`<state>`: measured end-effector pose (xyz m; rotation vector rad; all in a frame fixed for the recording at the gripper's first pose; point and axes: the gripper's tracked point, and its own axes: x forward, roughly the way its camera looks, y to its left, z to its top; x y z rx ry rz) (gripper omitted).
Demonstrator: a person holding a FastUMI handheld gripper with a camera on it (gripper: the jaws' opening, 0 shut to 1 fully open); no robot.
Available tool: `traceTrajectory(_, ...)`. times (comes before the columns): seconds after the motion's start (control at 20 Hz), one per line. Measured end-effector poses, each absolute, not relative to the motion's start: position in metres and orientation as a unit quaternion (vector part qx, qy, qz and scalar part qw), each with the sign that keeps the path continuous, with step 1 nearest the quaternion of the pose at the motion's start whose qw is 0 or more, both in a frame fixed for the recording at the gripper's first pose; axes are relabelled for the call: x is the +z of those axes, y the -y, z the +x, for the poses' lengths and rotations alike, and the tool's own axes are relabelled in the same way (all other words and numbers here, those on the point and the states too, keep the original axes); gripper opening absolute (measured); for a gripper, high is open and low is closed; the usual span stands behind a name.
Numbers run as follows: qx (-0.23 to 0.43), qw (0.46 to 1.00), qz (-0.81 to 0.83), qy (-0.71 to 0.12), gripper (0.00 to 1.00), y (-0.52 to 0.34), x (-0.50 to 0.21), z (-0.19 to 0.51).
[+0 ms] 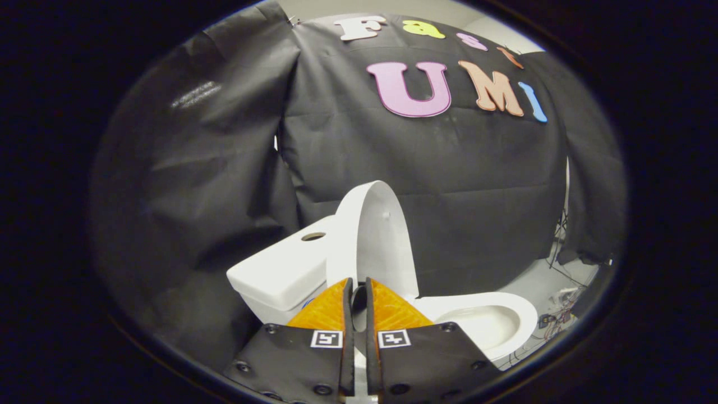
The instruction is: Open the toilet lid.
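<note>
The white toilet lid (377,235) stands upright, leaning back toward the tank (280,269), with its inner face turned to the open bowl (487,324). My gripper (359,281) sits low in front of the lid's lower part. Its fingers are shut, with only a narrow slit between them. The fingertips overlap the lid's bottom edge, which they hide. I see nothing clamped between them.
Black cloth walls (449,179) close in behind and to the left of the toilet. To the right of the bowl lies pale floor with cables and a stand leg (561,280).
</note>
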<state>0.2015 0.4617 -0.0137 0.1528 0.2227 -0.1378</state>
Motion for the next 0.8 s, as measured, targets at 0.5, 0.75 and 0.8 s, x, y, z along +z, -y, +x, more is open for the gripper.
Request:
traceTrajectory(0.5, 0.013, 0.992, 0.037, -0.118, 0.61, -0.499, -0.019, 0.185)
traceTrajectory(0.75, 0.036, 0.994, 0.036, -0.101, 0.98, -0.503, -0.004, 0.153)
traceTrajectory(0.8, 0.033, 0.994, 0.038, -0.1, 0.98, -0.499, -0.003, 0.147)
